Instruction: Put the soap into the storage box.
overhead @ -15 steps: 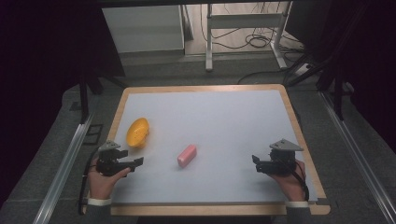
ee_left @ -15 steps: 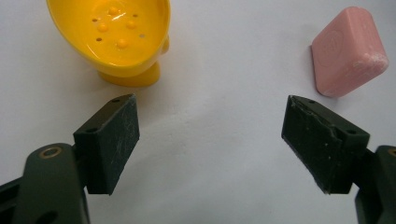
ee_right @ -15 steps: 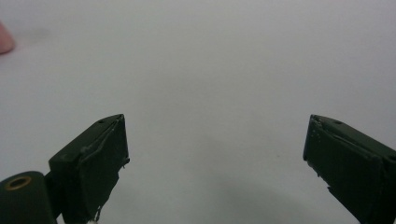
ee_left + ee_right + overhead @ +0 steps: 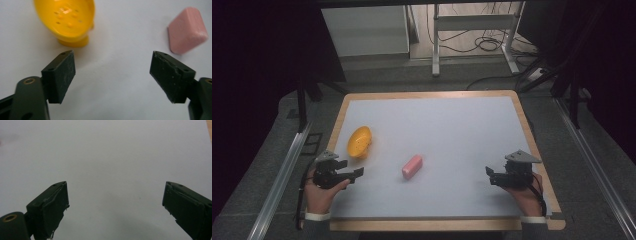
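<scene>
A yellow perforated dish (image 4: pixel 359 141) lies on the white table top (image 4: pixel 452 125) at the left; the left gripper view shows the dish (image 4: pixel 66 20) tilted, with small holes in it. A pink bar (image 4: pixel 412 166) lies near the middle, and the same pink bar (image 4: pixel 187 30) sits at the upper right of the left gripper view. My left gripper (image 4: pixel 353 173) is open, just below the dish and left of the bar, its jaws wide apart (image 4: pixel 112 75) over bare table. My right gripper (image 4: pixel 488 175) is open near the right edge, jaws apart (image 4: pixel 115 202) with nothing between them.
The table has a wooden rim (image 4: pixel 532 135). Metal rails (image 4: pixel 282 175) run along both sides. Behind the table stand a white cabinet (image 4: pixel 364 30) and a metal frame (image 4: pixel 437 45) with cables on the floor.
The left gripper has shifted slightly toward the dish. The right gripper, the dish and the bar stay where they were.
</scene>
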`<state>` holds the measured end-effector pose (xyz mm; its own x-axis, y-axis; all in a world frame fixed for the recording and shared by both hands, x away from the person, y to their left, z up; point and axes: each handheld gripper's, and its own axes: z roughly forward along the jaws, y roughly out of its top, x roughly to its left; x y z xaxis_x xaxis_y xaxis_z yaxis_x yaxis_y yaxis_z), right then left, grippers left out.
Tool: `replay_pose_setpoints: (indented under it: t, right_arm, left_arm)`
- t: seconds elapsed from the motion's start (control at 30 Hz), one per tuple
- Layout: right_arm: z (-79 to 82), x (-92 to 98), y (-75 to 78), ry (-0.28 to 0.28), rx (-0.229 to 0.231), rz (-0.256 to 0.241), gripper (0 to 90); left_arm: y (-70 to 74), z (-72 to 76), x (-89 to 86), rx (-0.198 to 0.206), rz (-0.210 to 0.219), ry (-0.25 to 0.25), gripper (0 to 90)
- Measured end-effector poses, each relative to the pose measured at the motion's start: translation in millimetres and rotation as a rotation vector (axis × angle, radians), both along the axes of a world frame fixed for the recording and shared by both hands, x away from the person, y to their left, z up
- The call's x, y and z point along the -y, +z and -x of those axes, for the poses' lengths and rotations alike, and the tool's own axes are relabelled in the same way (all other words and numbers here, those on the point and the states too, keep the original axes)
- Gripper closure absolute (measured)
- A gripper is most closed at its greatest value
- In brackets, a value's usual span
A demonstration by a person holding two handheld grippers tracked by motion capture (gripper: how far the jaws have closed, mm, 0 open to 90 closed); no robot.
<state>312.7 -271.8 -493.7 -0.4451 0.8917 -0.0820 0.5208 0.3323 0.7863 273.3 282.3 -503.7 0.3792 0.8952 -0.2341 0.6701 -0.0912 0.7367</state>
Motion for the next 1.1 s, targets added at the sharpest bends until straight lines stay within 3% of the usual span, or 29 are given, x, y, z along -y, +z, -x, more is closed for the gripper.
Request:
replay_pose_setpoints:
  t: [0.37, 0.47, 0.63, 0.73, 0.87, 1.0, 1.1]
  right_arm:
    - [0.8, 6.9, 1.8, -0.025, 0.017, -0.006, 6.4]
    - [0.5, 7.7, 0.7, -0.019, 0.012, -0.006, 6.4]
    - [0.9, 15.1, 0.0, -0.026, 0.012, -0.025, 6.4]
    - [0.2, 18.2, -2.9, -0.018, 0.004, -0.027, 6.4]
    - [0.6, 19.5, -2.3, -0.022, 0.004, -0.032, 6.4]
    - [1.6, 20.8, 0.8, -0.029, 0.017, -0.033, 6.4]
    - [3.7, 21.9, 3.5, -0.039, 0.025, -0.016, 6.4]
  left_arm:
    - [2.9, 1.6, -2.5, -0.009, -0.001, 0.013, 22.9]
    - [8.7, 3.8, 2.7, 0.008, -0.016, 0.003, 23.9]
    - [16.6, 4.3, 8.2, 0.002, -0.042, 0.015, 23.7]
    - [22.0, 5.7, 12.3, 0.007, -0.038, 0.009, 23.6]
    - [32.3, 3.2, 19.3, 0.004, -0.070, 0.001, 23.1]
    - [40.3, -4.8, 25.0, -0.012, -0.133, -0.034, 22.5]
    - [46.4, -7.1, 25.8, -0.005, -0.135, -0.042, 22.3]
